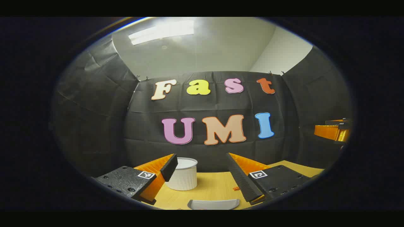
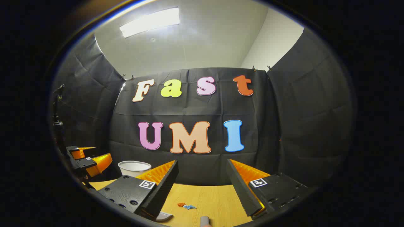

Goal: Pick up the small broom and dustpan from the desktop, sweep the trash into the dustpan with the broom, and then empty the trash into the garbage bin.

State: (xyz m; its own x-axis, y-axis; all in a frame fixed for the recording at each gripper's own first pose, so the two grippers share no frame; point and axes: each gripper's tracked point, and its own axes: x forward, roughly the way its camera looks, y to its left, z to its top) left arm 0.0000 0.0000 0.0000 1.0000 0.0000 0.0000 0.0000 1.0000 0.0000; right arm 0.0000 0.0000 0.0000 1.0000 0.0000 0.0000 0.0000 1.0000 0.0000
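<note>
At far left, the white ribbed garbage bin (image 1: 184, 175) stands on the tabletop (image 1: 214, 186) near the booth wall. The left gripper (image 1: 202, 176) hovers with fingers spread wide, holding nothing; a grey curved piece, probably the dustpan (image 1: 213, 204), lies just below it. Further right, the trash (image 2: 186, 206) sits between the wide, empty fingers of the right gripper (image 2: 202, 186). A careless descent could scatter those scraps.

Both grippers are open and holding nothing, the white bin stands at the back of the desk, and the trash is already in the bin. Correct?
Not quite. The trash is on the desk, between the open right gripper fingers in the right gripper view. The left gripper is open and empty; the white bin stands at the back.
</note>
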